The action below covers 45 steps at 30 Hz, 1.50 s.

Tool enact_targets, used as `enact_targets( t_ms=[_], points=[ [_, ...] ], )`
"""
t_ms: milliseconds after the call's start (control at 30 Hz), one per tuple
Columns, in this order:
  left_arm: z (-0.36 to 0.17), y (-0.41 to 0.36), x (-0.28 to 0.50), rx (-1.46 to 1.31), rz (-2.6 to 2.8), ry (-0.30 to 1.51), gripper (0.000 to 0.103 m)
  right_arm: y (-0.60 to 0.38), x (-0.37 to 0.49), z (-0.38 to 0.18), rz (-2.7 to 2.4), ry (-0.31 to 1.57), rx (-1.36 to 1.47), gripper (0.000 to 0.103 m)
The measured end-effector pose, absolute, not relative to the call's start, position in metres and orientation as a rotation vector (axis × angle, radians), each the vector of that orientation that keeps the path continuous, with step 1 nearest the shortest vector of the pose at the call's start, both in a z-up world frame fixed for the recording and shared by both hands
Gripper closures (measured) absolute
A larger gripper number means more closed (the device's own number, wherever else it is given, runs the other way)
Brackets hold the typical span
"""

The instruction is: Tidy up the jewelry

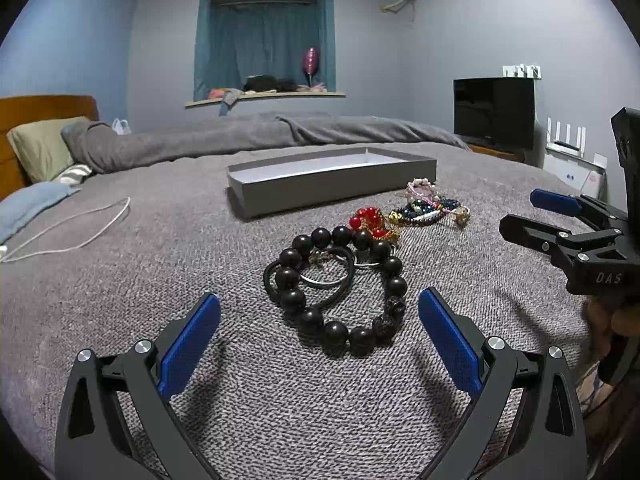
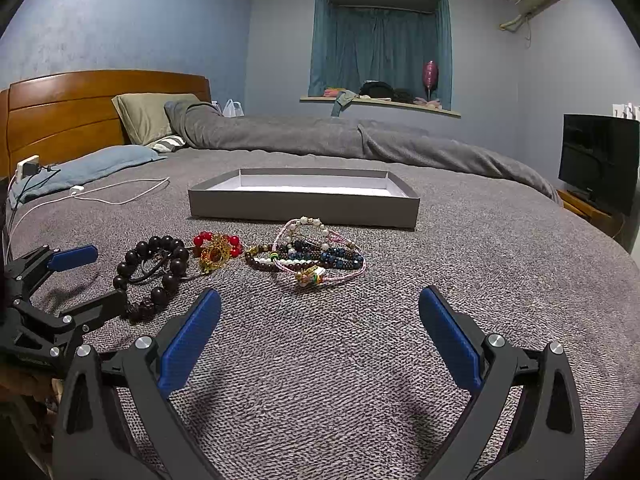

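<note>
Left wrist view: left gripper [image 1: 319, 312] agape before dark bead bracelet [image 1: 344, 286]

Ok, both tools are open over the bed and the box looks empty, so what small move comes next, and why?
Probably ease the left tool forward and down over the dark bead bracelet. That bracelet lies directly ahead between its open fingers, nearest of the pile, while the grey box beyond holds nothing visible. A black hair tie overlaps it, so grip the near beads.

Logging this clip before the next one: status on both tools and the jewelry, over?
Left tool open, empty. Right tool open, empty. Jewelry pile all on the bedspread, gray tray behind it holds nothing. Path to the tray clear.
</note>
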State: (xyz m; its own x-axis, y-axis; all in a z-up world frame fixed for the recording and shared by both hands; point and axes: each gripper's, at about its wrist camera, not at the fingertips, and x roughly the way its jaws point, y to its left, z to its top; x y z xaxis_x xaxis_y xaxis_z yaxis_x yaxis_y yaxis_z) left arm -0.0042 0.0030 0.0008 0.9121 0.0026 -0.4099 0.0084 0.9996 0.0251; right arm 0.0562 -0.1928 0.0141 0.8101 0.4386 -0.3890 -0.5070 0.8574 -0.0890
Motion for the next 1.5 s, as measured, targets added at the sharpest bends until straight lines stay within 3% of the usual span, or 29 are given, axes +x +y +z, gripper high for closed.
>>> enact_targets(
  t_ms=[1500],
  points=[
    [-0.0014, 0.0042, -0.0065, 0.024, 0.000, 0.420, 0.005, -0.1931, 0.0572, 0.0148, 0.509, 0.370, -0.179, 0.005]
  ],
)
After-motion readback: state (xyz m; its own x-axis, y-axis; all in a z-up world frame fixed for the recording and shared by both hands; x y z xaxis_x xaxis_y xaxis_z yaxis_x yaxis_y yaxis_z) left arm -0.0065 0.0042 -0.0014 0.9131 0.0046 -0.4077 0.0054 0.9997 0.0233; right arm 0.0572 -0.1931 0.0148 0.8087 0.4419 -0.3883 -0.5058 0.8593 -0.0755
